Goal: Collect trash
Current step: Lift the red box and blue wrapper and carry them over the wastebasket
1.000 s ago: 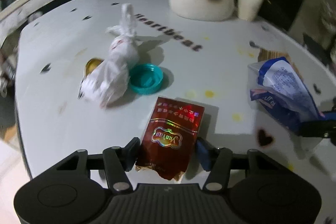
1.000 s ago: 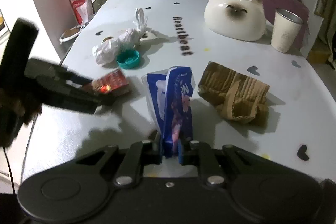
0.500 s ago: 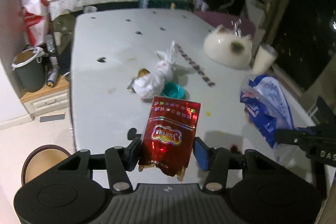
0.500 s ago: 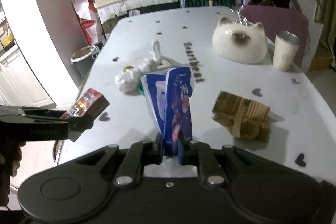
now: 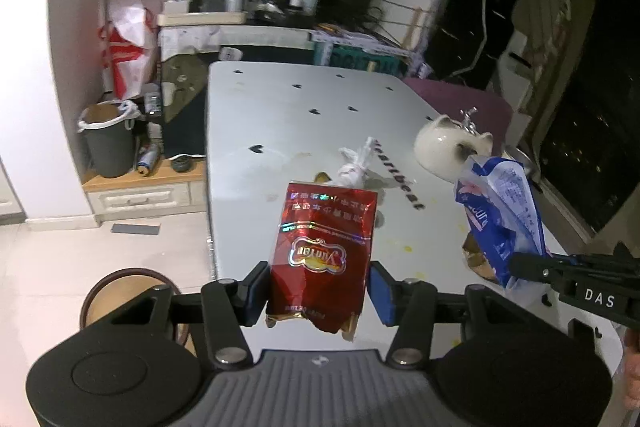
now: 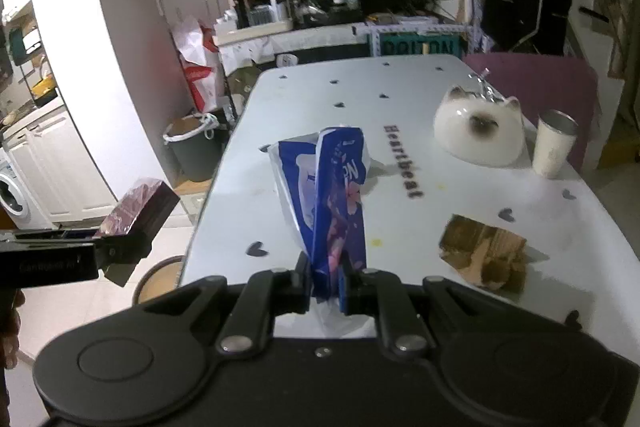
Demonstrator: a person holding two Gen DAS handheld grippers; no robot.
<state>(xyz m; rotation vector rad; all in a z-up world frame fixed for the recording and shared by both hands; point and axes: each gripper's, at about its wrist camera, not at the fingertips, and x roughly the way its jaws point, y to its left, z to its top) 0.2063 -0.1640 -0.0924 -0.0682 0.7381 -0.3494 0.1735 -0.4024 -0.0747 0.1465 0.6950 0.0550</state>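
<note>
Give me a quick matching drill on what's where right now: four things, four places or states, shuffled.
Things:
1. red pack
2. blue bag
3. brown paper
4. bin

Places:
A. on the floor by the table's far end
B. in the right gripper
C. lying on the table
D. in the left gripper

Pairs: 1-D, 2-B, 3-C, 4-A

Black hand-held gripper (image 5: 318,291); blue pads (image 5: 379,293); silver screws; "DAS" marking.
</note>
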